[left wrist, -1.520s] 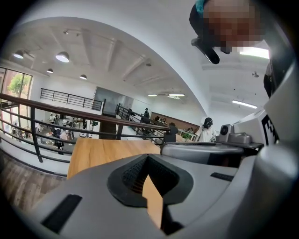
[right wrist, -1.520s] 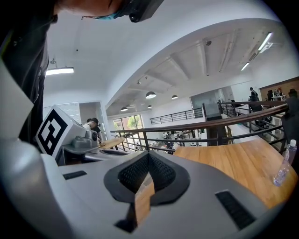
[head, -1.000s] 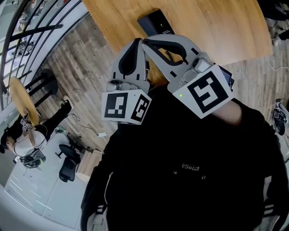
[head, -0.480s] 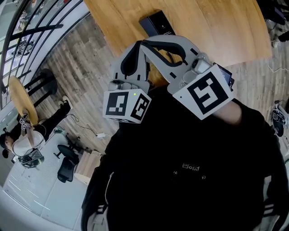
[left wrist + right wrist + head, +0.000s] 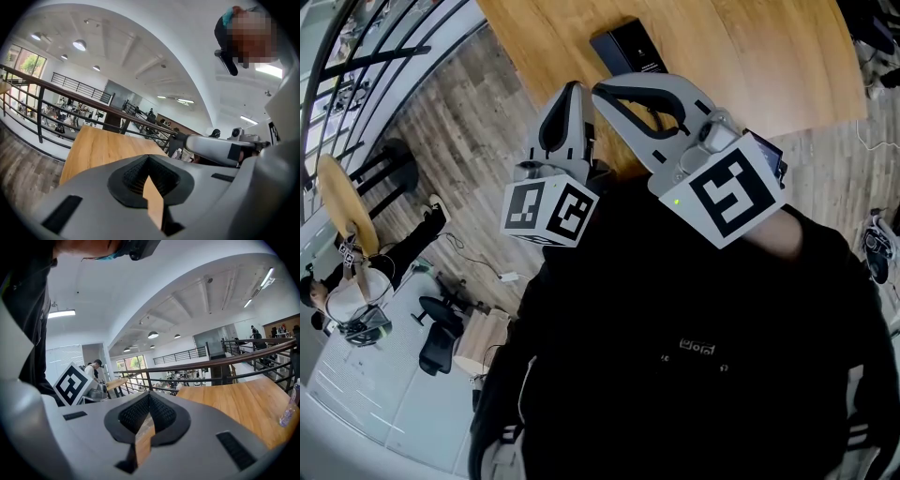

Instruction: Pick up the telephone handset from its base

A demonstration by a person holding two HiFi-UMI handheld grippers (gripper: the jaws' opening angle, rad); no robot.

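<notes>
Both closed tight and empty, left gripper and right gripper short of the telephone toward the table's left edge; risk of shoving it aside if not opened first.

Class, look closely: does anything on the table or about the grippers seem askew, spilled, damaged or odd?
Nothing stands out. The black telephone lies flat on the wooden table, nothing spilled; left gripper and right gripper are both shut, empty, apart from it.
</notes>
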